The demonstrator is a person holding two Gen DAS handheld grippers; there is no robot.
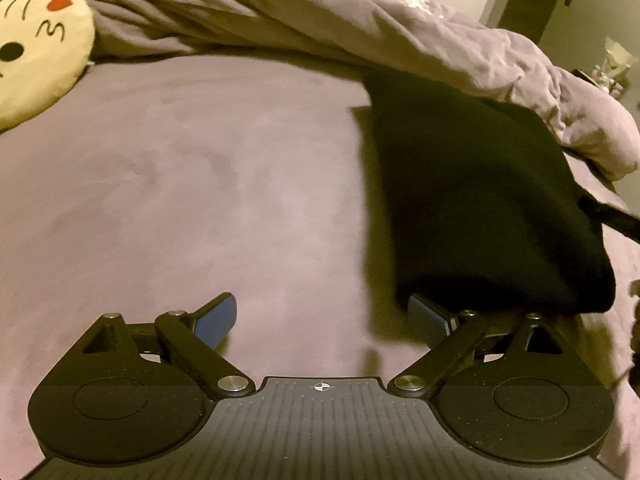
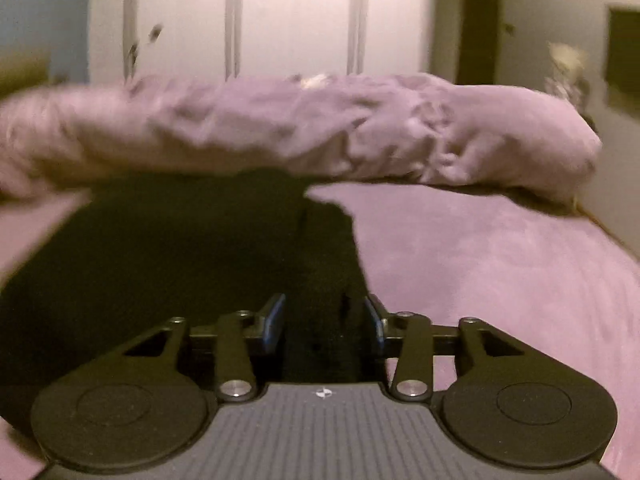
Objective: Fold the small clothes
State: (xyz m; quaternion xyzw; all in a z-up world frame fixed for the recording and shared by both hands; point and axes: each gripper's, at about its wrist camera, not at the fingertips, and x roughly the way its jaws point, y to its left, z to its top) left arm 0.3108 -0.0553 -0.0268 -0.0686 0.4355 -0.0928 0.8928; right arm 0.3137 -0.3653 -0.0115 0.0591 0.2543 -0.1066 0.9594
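My left wrist camera looked steeply down, close over the purple bedsheet (image 1: 180, 184), the black garment (image 1: 480, 208) at two o'clock. My right wrist camera faced shallower, toward the wardrobe (image 2: 280, 20). Both shared garment and rumpled duvet (image 2: 320, 128).

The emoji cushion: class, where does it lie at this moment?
The emoji cushion sits at the far left of the left wrist view, on the purple bed, touching the rumpled duvet. The right wrist view does not show it.

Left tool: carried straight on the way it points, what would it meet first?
Probably the bare purple bedsheet. The left tool stands open over it, with the black garment off to its right side.
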